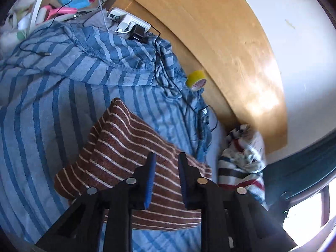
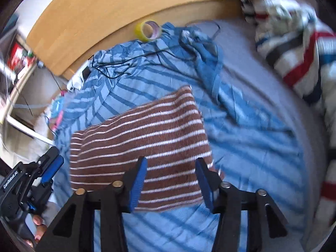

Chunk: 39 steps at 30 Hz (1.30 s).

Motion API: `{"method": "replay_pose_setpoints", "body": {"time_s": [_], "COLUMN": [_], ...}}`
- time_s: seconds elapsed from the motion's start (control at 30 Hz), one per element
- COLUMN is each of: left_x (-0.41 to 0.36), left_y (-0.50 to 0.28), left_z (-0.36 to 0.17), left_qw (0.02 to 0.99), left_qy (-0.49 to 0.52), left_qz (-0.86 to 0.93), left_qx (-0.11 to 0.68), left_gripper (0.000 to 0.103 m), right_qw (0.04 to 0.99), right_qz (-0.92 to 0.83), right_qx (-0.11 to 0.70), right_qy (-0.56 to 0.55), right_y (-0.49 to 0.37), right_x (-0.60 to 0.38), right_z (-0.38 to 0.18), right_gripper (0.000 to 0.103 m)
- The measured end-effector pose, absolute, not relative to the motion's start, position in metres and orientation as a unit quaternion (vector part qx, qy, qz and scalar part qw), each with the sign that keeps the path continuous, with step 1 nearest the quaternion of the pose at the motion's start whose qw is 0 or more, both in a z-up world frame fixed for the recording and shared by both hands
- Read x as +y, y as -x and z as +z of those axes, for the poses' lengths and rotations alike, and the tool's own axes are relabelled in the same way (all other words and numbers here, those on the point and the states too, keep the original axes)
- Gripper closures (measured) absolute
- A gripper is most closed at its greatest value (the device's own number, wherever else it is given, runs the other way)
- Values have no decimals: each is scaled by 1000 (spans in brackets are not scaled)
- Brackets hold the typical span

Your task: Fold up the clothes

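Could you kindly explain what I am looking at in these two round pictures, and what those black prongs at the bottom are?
There is no robot here: a person holds a two-finger gripper in each hand, and a fisheye camera on each gripper looks forward along its fingers, hence the round, bent pictures. The prongs are those fingers, black with blue pads. One picture looks out from the left gripper, the other from the right gripper; the right view also catches the left gripper at its lower left edge. Both hang over a bed covered in a blue striped sheet. On it lies a folded brown garment with thin white stripes. By the wooden headboard sits a roll of yellow tape, with cables and a power strip. A white striped cloth is bunched aside. Neither gripper holds anything; both stand open.
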State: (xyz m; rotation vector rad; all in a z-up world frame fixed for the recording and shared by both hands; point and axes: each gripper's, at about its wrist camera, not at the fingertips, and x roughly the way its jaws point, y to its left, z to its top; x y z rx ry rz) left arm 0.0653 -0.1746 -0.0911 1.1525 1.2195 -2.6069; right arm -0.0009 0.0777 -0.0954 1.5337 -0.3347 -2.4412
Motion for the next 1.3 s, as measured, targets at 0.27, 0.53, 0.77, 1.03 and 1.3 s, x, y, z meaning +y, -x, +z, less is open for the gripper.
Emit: {"method": "replay_pose_setpoints", "body": {"time_s": [0.27, 0.53, 0.77, 1.03, 1.3], "left_x": [-192, -221, -230, -203, -212], "left_y": [-12, 10, 14, 34, 43], "left_z": [-143, -175, -161, -106, -160], "left_qw": [45, 59, 91, 95, 131], "left_qy": [-403, -435, -475, -527, -530], "left_qz": [-840, -813, -756, -778, -788], "left_qx": [361, 382, 441, 327, 284], "left_gripper": [85, 99, 100, 101, 100], "right_qw": [114, 96, 128, 134, 80], "right_qz": [-835, -836, -767, -840, -811], "right_qx": [-74, 0, -223, -42, -8], "right_qy": [-533, -540, -587, -524, -579], "right_y": [73, 98, 109, 99, 121], "right_x": [59, 55, 117, 81, 66], "right_z": [-126, -170, -180, -90, -167], "right_gripper": [58, 38, 56, 67, 77]}}
